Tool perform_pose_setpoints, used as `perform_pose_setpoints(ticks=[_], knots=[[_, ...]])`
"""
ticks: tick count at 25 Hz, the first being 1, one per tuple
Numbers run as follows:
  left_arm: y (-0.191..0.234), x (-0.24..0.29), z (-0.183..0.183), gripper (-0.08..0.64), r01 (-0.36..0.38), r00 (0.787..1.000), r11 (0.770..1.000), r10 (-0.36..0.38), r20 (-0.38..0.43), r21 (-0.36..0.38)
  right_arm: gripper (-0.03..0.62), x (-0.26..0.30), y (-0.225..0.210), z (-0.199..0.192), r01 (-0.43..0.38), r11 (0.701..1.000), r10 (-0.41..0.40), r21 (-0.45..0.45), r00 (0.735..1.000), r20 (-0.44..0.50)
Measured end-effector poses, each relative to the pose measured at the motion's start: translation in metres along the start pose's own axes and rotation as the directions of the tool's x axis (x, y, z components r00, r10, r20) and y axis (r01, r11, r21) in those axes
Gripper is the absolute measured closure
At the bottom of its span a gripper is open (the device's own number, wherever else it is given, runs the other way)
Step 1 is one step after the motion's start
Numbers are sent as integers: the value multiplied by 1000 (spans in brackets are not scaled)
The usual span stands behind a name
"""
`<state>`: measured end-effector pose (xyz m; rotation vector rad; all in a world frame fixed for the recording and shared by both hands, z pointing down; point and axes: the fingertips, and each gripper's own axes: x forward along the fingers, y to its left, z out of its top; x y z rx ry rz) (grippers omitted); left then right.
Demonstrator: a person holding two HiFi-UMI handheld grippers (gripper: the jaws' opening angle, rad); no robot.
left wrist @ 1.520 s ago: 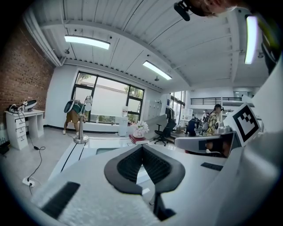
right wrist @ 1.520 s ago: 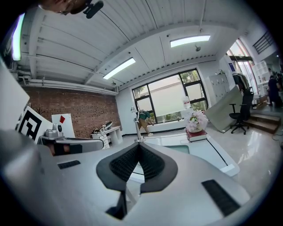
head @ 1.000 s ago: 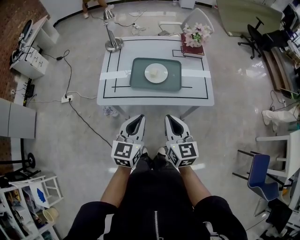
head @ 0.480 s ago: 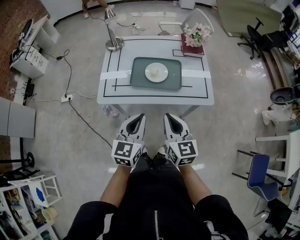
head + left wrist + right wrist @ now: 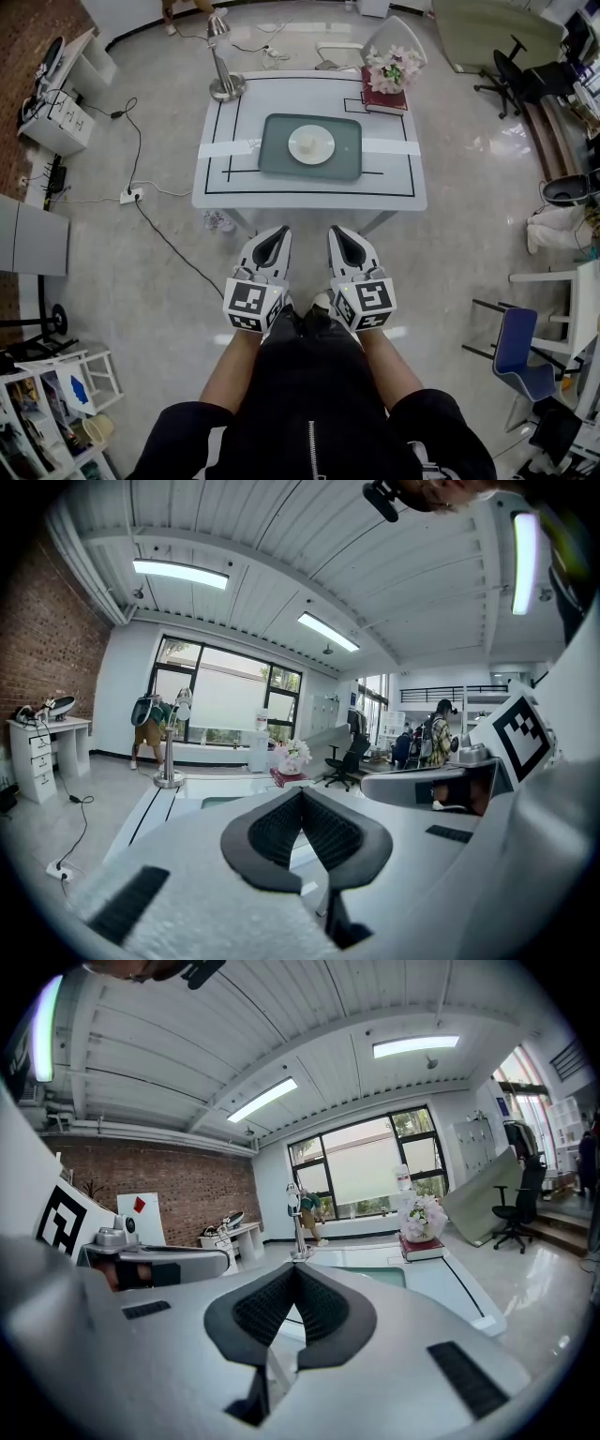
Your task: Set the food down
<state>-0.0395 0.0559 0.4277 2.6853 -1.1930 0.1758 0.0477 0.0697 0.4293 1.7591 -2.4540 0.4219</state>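
The white surface [image 5: 309, 187] stands ahead of me, with a grey-green tray [image 5: 281, 159] lying at its middle. A desk lamp [image 5: 225, 86] stands beyond the tray's far left corner. A red book [image 5: 384, 101] topped with flowers [image 5: 394, 67] lies beyond its far right corner. My left gripper [image 5: 277, 234] and right gripper [image 5: 338, 233] hang side by side well short of the tray, off the surface, jaws clenched on nothing. A white plate [image 5: 300, 150] sits at the tray's centre. The food [image 5: 316, 142] on it looks like a small pale lump, too small to name.
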Motion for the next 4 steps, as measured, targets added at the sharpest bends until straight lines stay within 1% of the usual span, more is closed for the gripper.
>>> perform_pose_setpoints(ticks=[4], knots=[[-1,5,1,555,2,1000,1000,-2,3,1,583,2,-3,1,-1,1000,1,-1,1000,1]])
